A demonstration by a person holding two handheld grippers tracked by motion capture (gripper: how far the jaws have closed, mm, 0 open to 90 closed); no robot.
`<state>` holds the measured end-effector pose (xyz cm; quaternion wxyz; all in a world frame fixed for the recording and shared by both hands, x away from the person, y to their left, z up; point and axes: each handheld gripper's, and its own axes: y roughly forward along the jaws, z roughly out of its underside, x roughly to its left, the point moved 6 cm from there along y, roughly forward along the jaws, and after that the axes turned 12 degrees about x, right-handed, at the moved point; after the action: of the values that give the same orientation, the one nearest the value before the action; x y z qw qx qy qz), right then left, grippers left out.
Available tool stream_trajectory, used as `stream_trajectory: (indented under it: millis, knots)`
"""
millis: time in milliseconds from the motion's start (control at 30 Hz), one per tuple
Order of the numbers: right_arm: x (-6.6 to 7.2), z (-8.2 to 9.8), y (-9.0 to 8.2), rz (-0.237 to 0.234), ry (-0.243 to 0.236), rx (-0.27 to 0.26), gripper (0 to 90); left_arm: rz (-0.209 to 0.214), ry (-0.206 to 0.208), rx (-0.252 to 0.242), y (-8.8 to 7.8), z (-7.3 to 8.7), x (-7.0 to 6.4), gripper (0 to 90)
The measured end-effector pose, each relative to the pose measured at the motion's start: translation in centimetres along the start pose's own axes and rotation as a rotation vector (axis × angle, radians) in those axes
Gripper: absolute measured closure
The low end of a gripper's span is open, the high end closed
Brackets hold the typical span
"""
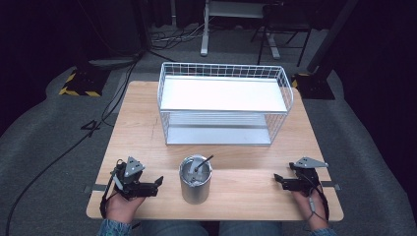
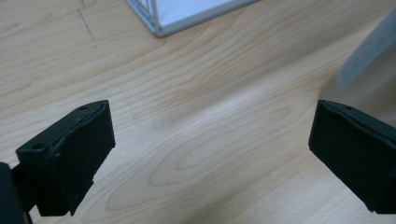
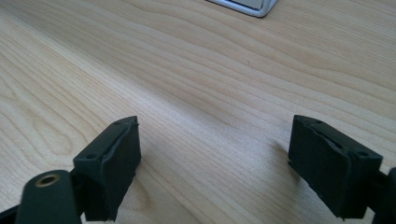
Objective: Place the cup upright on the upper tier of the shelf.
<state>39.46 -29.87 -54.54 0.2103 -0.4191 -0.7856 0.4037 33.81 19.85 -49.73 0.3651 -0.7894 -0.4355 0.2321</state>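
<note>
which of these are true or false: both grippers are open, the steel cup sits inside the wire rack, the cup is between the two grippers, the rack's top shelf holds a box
Both the left gripper and the right gripper are open: true, the jaws stand wide apart with nothing between them.
The steel cup sits inside the wire rack: false, it stands on the table in front of the rack.
The cup is between the two grippers: true.
The rack's top shelf holds a box: false, the shelf is bare.
</note>
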Motion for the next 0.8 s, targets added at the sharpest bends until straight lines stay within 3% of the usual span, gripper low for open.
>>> stream_trajectory:
  millis: [133, 600, 733, 800]
  knots:
    - [0.0, 0.0, 0.0, 0.0, 0.0, 0.0, 17.4, 0.009, 0.003, -0.026, -1.1, -0.5, -0.6, 0.0]
    - [0.0, 0.0, 0.0, 0.004, 0.001, 0.0, 17.6, 0.077, 0.047, -0.057, -2.5, -0.8, -3.3, 0.0]
    - [0.0, 0.0, 0.0, 0.005, 0.0, 0.0, 17.6, 0.102, 0.074, -0.08, -3.0, -0.9, -4.6, 0.0]
    - [0.0, 0.0, 0.0, 0.005, -0.001, 0.0, 17.6, 0.121, 0.115, -0.094, -3.3, -1.1, -5.8, 0.0]
